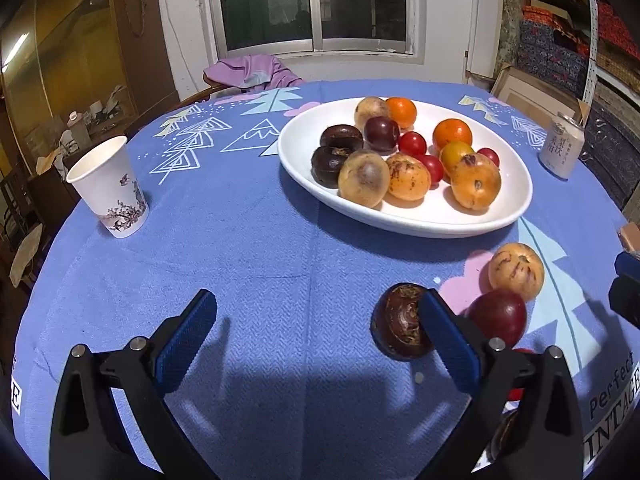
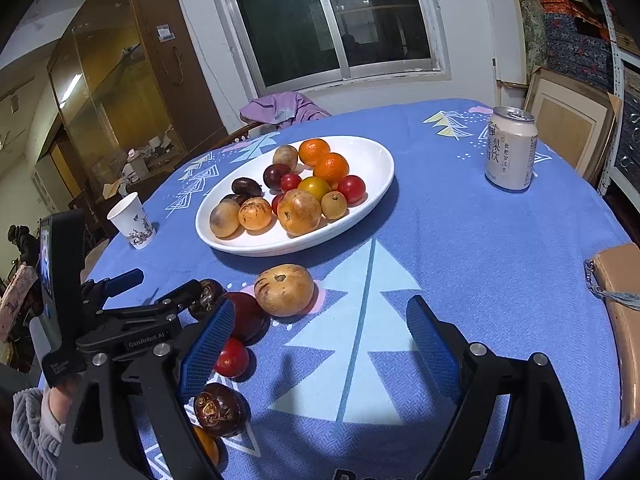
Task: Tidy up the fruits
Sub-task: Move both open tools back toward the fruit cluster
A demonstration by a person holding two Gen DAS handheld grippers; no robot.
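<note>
A white oval plate (image 1: 304, 168) (image 2: 372, 160) holds several fruits: oranges, cherry tomatoes, plums, brown chestnuts and yellow-brown fruits. Loose on the blue tablecloth lie a dark brown chestnut (image 1: 396, 326) (image 2: 206, 294), a dark red plum (image 1: 500, 316) (image 2: 248, 316), a tan fruit (image 1: 516, 270) (image 2: 284, 289), a cherry tomato (image 2: 232, 358), another chestnut (image 2: 218, 408) and an orange fruit (image 2: 208, 444). My left gripper (image 1: 318, 334) is open, its right finger beside the chestnut. My right gripper (image 2: 320, 344) is open and empty, right of the loose fruits.
A paper cup (image 1: 108, 188) (image 2: 134, 220) stands at the left. A drink can (image 1: 562, 146) (image 2: 510, 148) stands at the right. A brown box (image 2: 620, 320) lies at the table's right edge. A chair with purple cloth (image 1: 252, 72) is behind the table.
</note>
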